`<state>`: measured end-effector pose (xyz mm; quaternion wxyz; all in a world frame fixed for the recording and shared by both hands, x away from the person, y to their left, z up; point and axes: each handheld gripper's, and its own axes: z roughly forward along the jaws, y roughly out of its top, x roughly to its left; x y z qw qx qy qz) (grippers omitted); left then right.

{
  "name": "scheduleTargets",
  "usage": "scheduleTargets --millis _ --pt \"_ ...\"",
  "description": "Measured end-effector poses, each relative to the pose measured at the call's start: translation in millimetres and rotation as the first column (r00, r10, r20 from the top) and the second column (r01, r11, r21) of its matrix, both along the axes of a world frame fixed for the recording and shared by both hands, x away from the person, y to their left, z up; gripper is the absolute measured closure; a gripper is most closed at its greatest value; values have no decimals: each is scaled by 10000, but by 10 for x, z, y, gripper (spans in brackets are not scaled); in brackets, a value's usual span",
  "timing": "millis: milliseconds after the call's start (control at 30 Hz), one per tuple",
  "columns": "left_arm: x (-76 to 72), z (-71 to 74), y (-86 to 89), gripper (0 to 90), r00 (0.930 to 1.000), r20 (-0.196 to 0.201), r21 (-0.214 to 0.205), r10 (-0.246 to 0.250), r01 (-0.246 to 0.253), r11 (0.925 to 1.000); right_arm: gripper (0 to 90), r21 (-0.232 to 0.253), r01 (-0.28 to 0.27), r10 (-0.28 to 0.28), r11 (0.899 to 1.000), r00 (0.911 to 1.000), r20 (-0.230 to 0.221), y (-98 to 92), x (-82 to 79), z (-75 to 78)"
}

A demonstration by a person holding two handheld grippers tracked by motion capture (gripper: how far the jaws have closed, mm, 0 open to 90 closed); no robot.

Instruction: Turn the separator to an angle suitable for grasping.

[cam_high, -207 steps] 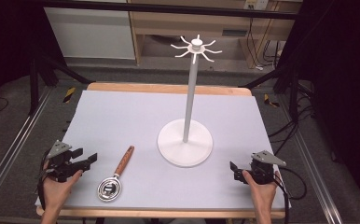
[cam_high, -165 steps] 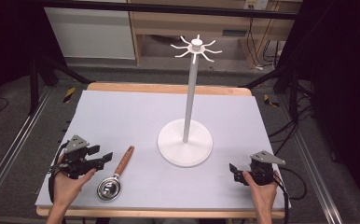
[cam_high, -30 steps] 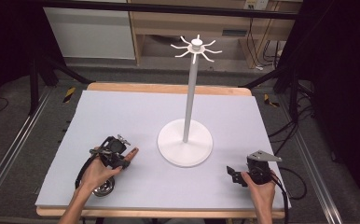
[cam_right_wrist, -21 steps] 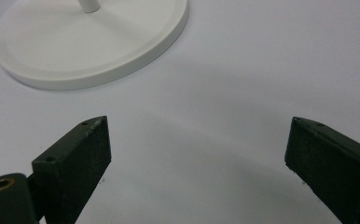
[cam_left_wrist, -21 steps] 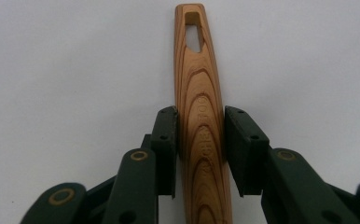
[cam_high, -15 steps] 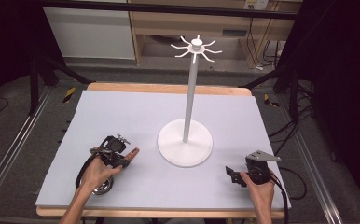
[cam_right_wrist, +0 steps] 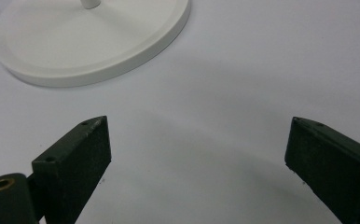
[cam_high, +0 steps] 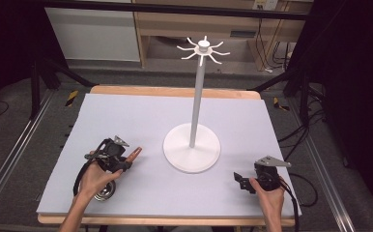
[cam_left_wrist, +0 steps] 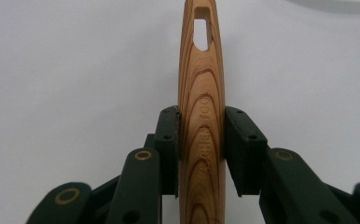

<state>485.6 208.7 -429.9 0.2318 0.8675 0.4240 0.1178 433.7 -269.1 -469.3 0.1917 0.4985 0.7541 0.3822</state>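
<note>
so the wooden handle [cam_left_wrist: 201,116] has a slot cut near its far end, and it's pinched between the fingers [cam_left_wrist: 169,140] of the left gripper [cam_high: 121,161] near the tabletop's [cam_high: 141,111] front-left corner. the handle tip pokes out toward the white stand [cam_high: 192,145], and a round metal end [cam_high: 103,192] peeks out under the hand, close to the front edge. the stand sits around the middle, tall pole with hooks on top. the right gripper [cam_high: 241,182] is near the front-right corner, fingers [cam_right_wrist: 75,158] spread wide over bare tabletop, holding nothing, stand base just ahead.
</note>
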Motion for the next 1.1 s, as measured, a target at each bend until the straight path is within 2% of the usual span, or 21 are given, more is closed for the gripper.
scheduleTargets --millis 33,100,133,233,300,333,367,433,467,500,533,633,667,700,867,900,933,1000,1033,1067,1100 --pt "-30 39 14 674 9996 281 -245 64 -57 9997 75 -2 1 -1 10000 10000 -1 1 -2 0" --pt "-43 58 21 674 9993 375 -364 79 -66 9993 74 -3 3 -3 10000 10000 54 0 -4 2" --pt "-67 97 32 674 9982 584 -574 113 -79 9983 74 34 15 -16 10000 10000 60 -1 -5 4" --pt "-88 145 44 674 9970 756 -702 138 -85 9975 74 19 24 -24 10000 10000 85 -3 -6 6" --pt "-123 220 57 674 9932 1139 -1089 242 -117 9940 74 14 26 -26 10000 9999 152 -6 -6 5" --pt "-123 220 57 674 9932 1139 -1089 242 -117 9940 74 14 26 -26 10000 9999 152 -6 -6 5" --pt "-151 277 65 674 9888 1457 -1311 310 -118 9913 74 18 33 -33 10000 9998 202 -6 -9 7" --pt "-187 336 71 674 9823 1835 -1568 375 -84 9876 75 30 89 -90 10000 9996 277 -5 -14 10" --pt "-187 336 71 674 9823 1835 -1568 375 -84 9876 75 30 89 -90 10000 9996 277 -5 -14 10" --pt "-210 374 75 674 9782 2030 -1782 440 -73 9840 75 111 141 -143 9998 9996 263 0 -22 14" --pt "-239 419 79 674 9711 2327 -2115 526 -22 9774 75 97 167 -171 9998 9991 400 -4 -27 16" --pt "-277 496 73 674 9585 2787 -2411 605 88 9705 75 153 182 -189 9997 9987 465 4 -32 16" --pt "-277 496 73 674 9585 2787 -2411 605 88 9705 75 153 182 -189 9997 9987 465 4 -32 16" --pt "-310 549 67 674 9495 3071 -2567 647 172 9663 74 154 195 -202 9997 9987 470 10 -33 11" --pt "-387 684 62 674 9251 3685 -3097 917 292 9504 74 159 228 -237 9996 9980 593 9 -40 20" --pt "-387 684 62 673 9251 3685 -3097 917 292 9504 74 159 228 -237 9996 9980 593 9 -40 20" --pt "-408 744 58 673 9182 3847 -3299 943 414 9431 74 201 265 -276 9994 9980 574 8 -45 23" --pt "-414 775 51 673 9176 3864 -3358 937 453 9408 73 187 255 -265 9995 9980 582 7 -43 20" --pt "-434 835 39 673 9115 4006 -3465 938 559 9364 73 202 266 -277 9994 9981 556 10 -42 18" --pt "-442 863 32 673 9090 4061 -3541 941 616 9332 73 200 270 -280 9994 9981 553 13 -41 16" --pt "-442 863 32 673 9090 4061 -3541 941 616 9332 73 200 270 -280 9994 9981 553 13 -41 16"
